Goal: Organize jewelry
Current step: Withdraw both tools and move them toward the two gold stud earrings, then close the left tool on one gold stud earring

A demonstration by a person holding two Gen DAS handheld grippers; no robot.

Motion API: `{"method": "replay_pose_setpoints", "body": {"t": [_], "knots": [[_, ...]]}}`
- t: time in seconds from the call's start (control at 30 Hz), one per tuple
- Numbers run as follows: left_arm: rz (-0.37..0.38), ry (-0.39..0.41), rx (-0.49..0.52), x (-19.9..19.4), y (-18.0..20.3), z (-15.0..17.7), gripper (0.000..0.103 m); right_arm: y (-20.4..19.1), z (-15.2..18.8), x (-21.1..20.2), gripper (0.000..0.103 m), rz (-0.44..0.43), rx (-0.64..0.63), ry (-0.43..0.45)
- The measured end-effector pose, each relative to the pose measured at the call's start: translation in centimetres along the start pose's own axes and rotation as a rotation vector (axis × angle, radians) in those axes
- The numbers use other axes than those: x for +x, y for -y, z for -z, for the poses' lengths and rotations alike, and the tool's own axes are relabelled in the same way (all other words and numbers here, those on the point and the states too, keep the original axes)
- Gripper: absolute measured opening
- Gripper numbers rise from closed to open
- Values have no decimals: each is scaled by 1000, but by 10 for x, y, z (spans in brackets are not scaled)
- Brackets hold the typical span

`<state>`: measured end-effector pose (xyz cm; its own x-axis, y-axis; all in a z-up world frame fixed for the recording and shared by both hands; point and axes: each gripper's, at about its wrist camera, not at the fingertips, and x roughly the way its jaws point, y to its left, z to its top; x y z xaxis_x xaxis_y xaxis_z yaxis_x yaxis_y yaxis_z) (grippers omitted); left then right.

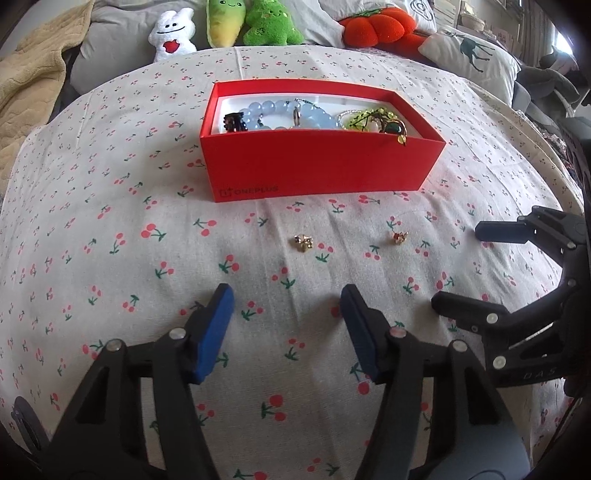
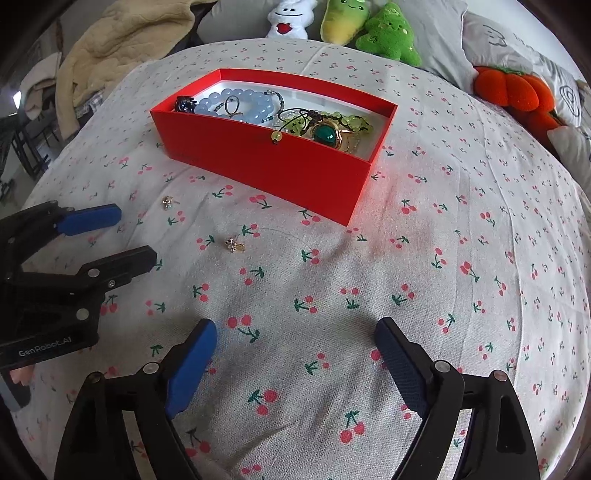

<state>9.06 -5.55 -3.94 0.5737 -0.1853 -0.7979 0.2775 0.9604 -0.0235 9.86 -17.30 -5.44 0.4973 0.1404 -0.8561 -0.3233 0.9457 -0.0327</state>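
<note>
Cherry-print bedsheet (image 1: 110, 206), plush toys (image 1: 225, 20), beige blanket (image 1: 29, 81), pillows (image 1: 476, 55).

One red box (image 1: 321, 166). Two small gold earrings loose on the cherry-print sheet: one (image 1: 303, 242), another (image 1: 399, 236). One pale blue bead bracelet (image 1: 280, 112) in the box, one green-stone gold piece (image 2: 325, 134), one yellow-green bead string (image 2: 347, 120), one dark ring (image 2: 183, 103); tangle prevents a surer count. Four plush toys: white (image 1: 173, 35), yellow-green (image 1: 223, 20), green (image 1: 271, 24), orange (image 1: 376, 26). Two grippers: left (image 1: 286, 326), right (image 2: 295, 360).
</note>
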Motion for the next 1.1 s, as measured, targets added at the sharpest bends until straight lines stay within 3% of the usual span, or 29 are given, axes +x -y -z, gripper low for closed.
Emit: {"method": "replay_pose_setpoints", "body": {"t": [0.2,0.4,0.53,0.77,1.1], "knots": [[45,11,-41,3,-2,-6,37,0,-1,1,90,-1,-6,-3],[79,12,-82,9,-3,-12,33,0,0,1,90,0,-5,-5],[64,12,-82,12,2,-16,28,0,0,1,90,1,-6,-6],[32,9,-83,13,4,-18,6,0,-2,0,90,-1,-1,-7],[4,20,-46,-10,0,-15,6,-9,-16,3,88,-41,36,18]]}}
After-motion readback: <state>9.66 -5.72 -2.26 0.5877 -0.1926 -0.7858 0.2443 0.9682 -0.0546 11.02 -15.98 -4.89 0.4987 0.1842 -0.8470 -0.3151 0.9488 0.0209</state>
